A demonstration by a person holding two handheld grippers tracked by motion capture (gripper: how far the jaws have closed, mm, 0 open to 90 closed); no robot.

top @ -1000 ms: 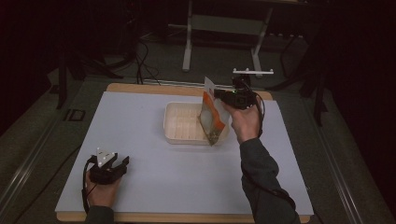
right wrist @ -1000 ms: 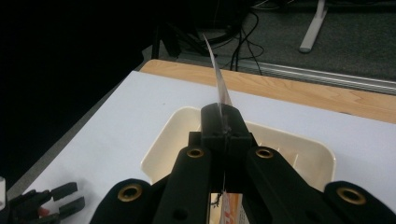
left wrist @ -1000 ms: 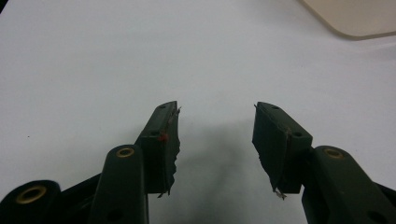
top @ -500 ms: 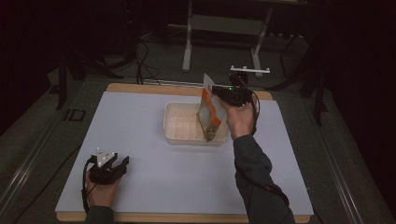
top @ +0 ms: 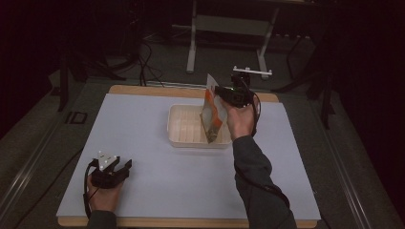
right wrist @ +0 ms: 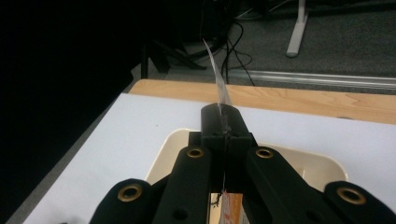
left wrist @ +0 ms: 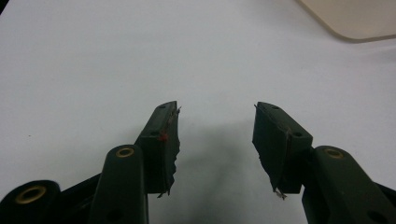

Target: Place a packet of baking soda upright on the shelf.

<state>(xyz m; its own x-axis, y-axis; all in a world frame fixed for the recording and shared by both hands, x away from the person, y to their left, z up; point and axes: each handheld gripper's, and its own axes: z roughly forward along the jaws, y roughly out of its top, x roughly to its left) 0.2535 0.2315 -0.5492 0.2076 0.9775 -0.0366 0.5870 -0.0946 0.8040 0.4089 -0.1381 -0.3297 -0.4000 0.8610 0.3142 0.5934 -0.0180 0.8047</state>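
High view
Counter: pale lilac-white sheet over a wooden counter [top: 143, 143]; dark floor, cables and a metal stand beyond its 12 o'clock edge.
Tray: shallow cream plastic rectangular tray [top: 184, 126], a little to the 12 o'clock side of the counter's centre.
Pouch: flat orange-and-white printed foil snack pouch [top: 212, 117], hanging upright with its lower end down inside the tray's 3 o'clock end; whether it touches the floor of the tray I cannot tell.
Right gripper: black two-jaw right gripper [top: 220, 90], clamped on the pouch's top edge, hand just below it.
Left gripper: black left gripper [top: 119, 167] resting near the counter's 7 o'clock corner, well apart from the tray.

Left gripper view
Jaws: standing apart, nothing between them, bare sheet beneath.
Tray: one rounded corner [left wrist: 355, 21] at 1 o'clock.

Right gripper view
Jaws: pressed together on the pouch's thin clear seal [right wrist: 219, 79], which curves up toward 12 o'clock.
Pouch: an orange printed patch [right wrist: 231, 207] shows below the jaws at 6 o'clock.
Tray: cream rim [right wrist: 168, 149] directly beneath.

Progress
Done: pouch gripped and brought over the tray, by my reading partly lowered in.
Left: settle it in the tray and release it.

Pouch appearance
Look: slim, lightly crinkled, orange lower panel, pale upper part, transparent sealed top.
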